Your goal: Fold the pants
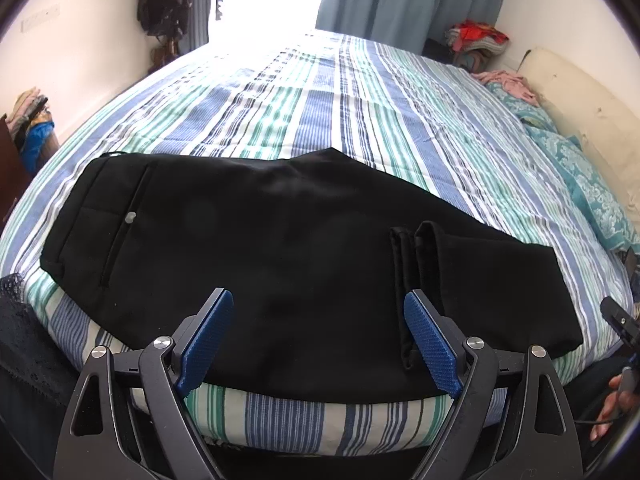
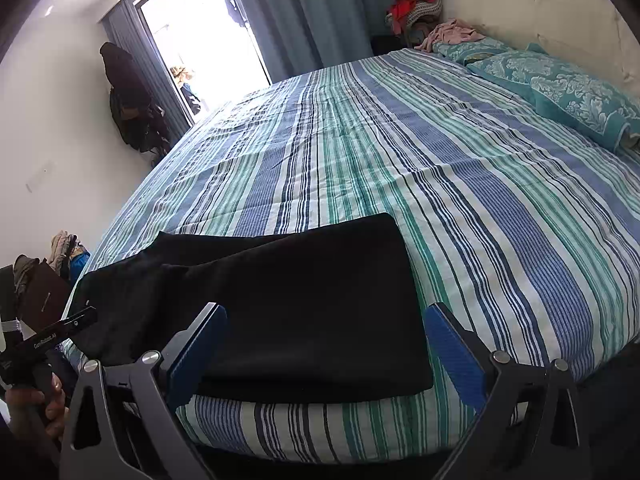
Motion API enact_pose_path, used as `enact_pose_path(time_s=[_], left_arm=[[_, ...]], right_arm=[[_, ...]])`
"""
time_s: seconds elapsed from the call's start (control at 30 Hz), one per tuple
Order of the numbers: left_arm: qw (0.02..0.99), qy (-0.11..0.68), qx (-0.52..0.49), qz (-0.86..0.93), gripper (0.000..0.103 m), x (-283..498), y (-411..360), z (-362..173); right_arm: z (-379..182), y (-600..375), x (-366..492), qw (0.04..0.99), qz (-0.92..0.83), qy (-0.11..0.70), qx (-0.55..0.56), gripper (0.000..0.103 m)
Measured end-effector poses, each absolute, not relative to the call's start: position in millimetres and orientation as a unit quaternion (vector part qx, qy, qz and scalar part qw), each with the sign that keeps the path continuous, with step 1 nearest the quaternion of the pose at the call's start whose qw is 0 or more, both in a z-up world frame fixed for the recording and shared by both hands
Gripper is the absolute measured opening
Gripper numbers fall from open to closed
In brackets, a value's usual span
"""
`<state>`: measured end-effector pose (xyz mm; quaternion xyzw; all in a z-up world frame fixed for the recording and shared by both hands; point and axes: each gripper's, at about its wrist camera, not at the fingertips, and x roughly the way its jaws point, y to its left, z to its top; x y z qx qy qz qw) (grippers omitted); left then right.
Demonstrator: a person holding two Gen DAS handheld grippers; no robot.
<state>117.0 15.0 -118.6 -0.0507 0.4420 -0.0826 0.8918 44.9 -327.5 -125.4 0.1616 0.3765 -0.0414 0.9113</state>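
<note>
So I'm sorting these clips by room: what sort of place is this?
A bedroom, most likely: black pants lie on a bed with a striped cover, patterned pillows by the headboard, curtains at the window.

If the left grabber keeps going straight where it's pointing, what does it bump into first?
Most likely the black pants lying on the striped bed cover. The left gripper hangs open above them, tilted downward, with nothing between. Exactly where on the cloth it lands is hard to judge.

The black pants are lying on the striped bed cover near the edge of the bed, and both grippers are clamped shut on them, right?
Not quite. The black pants do lie on the striped bed cover near the edge, but the left gripper and the right gripper both stand open, gripping nothing, as each wrist view shows.
</note>
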Motion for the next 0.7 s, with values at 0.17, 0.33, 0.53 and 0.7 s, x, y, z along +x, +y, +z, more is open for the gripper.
enact_pose_path(time_s=[0.17, 0.33, 0.53, 0.7], left_arm=[[0.893, 0.440, -0.048, -0.084, 0.089, 115.6, 13.9, -117.1], [0.894, 0.438, -0.050, -0.082, 0.089, 115.6, 16.1, -115.7], [0.888, 0.449, -0.067, -0.073, 0.089, 122.1, 26.8, -118.4], [0.880, 0.457, -0.100, -0.085, 0.089, 144.4, 61.9, -97.6]], right_arm=[[-125.0, -330.5, 43.7, 0.910, -0.044, 0.376, 0.169, 0.099], [-123.9, -331.8, 43.5, 0.909, -0.046, 0.374, 0.175, 0.099], [-123.7, -332.6, 43.0, 0.910, -0.044, 0.373, 0.176, 0.099], [-125.0, -336.9, 43.6, 0.908, -0.047, 0.372, 0.186, 0.099]])
